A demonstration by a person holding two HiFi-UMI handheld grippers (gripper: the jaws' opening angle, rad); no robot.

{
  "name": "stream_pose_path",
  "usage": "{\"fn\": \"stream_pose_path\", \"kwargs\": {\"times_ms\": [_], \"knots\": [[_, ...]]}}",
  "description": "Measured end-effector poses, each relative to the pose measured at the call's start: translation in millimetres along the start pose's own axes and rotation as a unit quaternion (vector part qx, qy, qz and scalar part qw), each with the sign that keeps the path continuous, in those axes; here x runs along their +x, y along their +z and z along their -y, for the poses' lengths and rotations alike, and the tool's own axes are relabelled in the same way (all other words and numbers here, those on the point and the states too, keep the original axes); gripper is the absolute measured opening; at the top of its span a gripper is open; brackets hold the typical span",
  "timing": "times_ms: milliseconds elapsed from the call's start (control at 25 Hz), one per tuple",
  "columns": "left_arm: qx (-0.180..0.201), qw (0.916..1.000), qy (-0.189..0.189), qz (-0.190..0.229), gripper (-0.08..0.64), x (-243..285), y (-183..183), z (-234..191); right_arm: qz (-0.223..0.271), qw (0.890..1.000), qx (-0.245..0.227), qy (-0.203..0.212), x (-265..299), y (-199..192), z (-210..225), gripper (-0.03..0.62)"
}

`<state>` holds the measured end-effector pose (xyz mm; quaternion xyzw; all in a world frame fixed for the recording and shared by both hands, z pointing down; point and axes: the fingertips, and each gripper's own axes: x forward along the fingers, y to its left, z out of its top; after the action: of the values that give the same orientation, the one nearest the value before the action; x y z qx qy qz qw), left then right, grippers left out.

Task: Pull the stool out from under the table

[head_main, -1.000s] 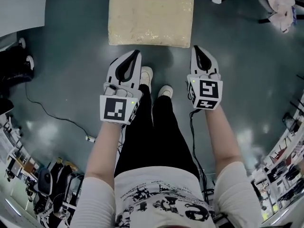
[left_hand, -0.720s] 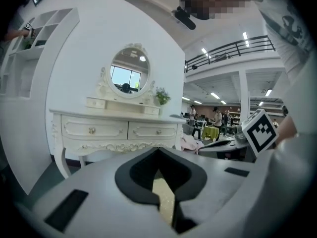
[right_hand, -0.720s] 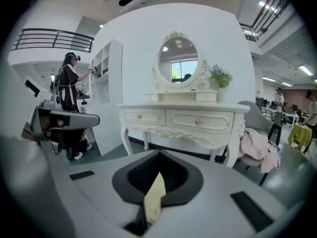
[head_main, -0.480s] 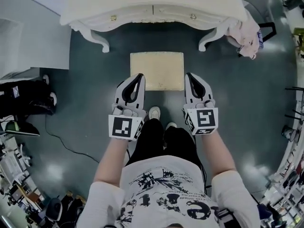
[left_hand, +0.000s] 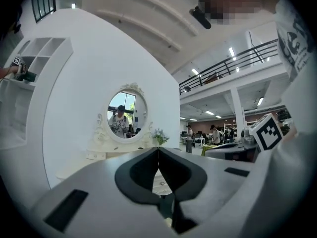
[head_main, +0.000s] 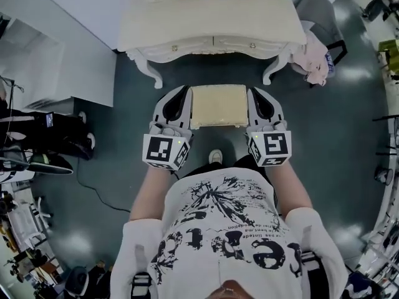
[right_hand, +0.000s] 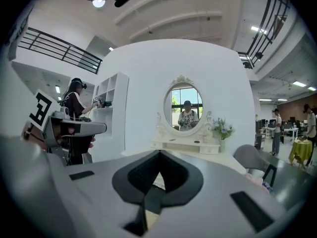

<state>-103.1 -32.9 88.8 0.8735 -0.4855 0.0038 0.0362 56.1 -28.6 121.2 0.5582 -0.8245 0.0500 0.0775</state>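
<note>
Nearest the camera is the person's white printed shirt (head_main: 230, 229), with one shoe (head_main: 215, 157) showing just past its hem. Both forearms reach forward. The left tool (head_main: 182, 90) has its jaws pressed together, tips meeting and nothing between them, as its own view shows (left_hand: 158, 149). The right tool (head_main: 253, 92) is likewise fully closed and empty (right_hand: 159, 153). Both point roughly level, side by side.

From above, the two tools frame the stool (head_main: 218, 104), whose beige cushioned top shows between them. It stands on the dark floor (head_main: 336, 123), clear of the white counter (head_main: 206, 23) and just in front of its drawers.

Beyond, an oval mirror (right_hand: 186, 108) rises from the counter's back, with a small bunch of flowers (right_hand: 221, 128) beside it. A grey chair (head_main: 315, 8) sits at the counter's right end.
</note>
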Motion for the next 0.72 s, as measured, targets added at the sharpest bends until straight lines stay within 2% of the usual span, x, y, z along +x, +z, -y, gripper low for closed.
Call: {"fn": "stream_pose_path", "kwargs": {"times_ms": [120, 320, 720], "knots": [[0.004, 0.9999, -0.001, 0.016, 0.020, -6, 22, 4, 0.017, 1.000, -0.004, 0.000, -9, 22, -1, 0.017], [0.003, 0.9996, -0.009, 0.028, 0.020, -17, 40, 11, 0.027, 1.000, -0.011, 0.001, -22, 33, -2, 0.017], [0.022, 0.9995, -0.014, 0.015, 0.020, -19, 44, 11, 0.042, 0.999, -0.010, 0.010, -25, 51, -10, 0.017]]}}
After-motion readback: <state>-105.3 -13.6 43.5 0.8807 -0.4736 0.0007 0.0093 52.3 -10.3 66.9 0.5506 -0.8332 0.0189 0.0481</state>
